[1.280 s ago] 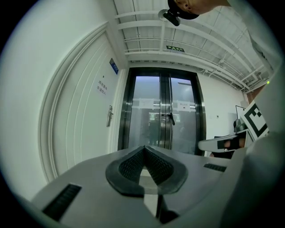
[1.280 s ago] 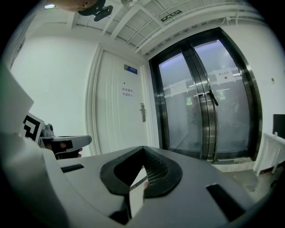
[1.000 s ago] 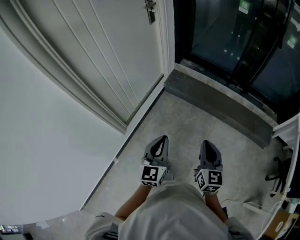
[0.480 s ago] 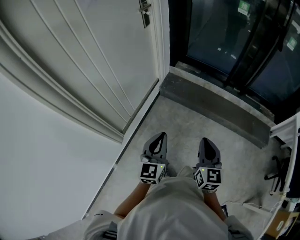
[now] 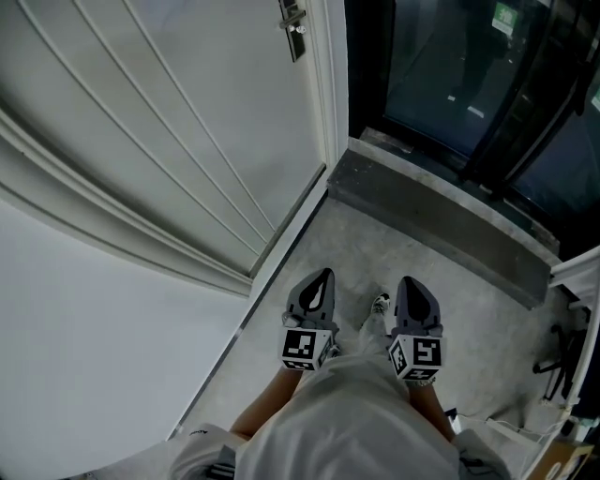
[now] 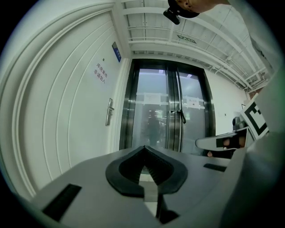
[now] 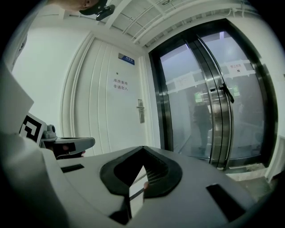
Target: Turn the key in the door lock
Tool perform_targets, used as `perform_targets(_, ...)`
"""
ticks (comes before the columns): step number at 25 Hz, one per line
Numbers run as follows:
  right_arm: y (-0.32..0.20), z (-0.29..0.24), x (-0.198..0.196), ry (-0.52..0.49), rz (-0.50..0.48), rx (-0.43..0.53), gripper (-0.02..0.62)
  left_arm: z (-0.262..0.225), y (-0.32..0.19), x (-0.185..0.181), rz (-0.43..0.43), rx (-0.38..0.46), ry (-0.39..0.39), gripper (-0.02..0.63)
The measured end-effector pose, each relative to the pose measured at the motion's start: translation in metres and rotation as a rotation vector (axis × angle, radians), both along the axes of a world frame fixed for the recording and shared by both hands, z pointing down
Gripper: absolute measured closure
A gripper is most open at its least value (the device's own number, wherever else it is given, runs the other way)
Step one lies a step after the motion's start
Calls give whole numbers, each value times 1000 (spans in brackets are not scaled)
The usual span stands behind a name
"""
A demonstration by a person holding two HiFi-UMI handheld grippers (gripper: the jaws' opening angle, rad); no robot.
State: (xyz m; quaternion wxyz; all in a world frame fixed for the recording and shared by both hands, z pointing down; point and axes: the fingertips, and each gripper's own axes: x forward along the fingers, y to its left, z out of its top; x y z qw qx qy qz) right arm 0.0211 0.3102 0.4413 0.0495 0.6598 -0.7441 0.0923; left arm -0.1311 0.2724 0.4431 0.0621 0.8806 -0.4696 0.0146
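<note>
The white panelled door [image 5: 187, 131] stands ahead on the left, with its metal handle and lock plate [image 5: 293, 26] at the top of the head view. The handle [image 6: 109, 111] also shows in the left gripper view, and the same handle [image 7: 140, 110] in the right gripper view, still far off. No key can be made out at this distance. My left gripper [image 5: 323, 274] and right gripper [image 5: 410, 279] are held side by side, low over the floor. Both are shut with nothing between the jaws. The left jaw tips [image 6: 144, 147] meet, as do the right ones [image 7: 143, 148].
Dark glass double doors [image 5: 450, 66] with a steel frame stand right of the white door, behind a grey stone threshold [image 5: 431, 216]. A white wall [image 5: 84, 337] runs along the left. White furniture and cables [image 5: 572, 281] sit at the right edge. My shoe [image 5: 379, 305] shows between the grippers.
The door, threshold and floor have shifted in view as I walk forward. A shoe now shows between the grippers. Both grippers stay shut and side by side.
</note>
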Motion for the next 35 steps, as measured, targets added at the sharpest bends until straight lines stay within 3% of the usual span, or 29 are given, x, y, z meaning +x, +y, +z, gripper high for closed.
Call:
perform_targets(19, -192, -17, 85, -1, -168, 23, 595, -17, -163, 83, -157, 26, -7, 597)
perform_targets(29, -256, -10, 139, -23, -233, 28, 595, -17, -208, 128, -246, 29, -28, 597)
perform_targets(35, -270, -1, 152, -51, -241, -5, 595, -16, -222, 129, -290, 11, -50, 597)
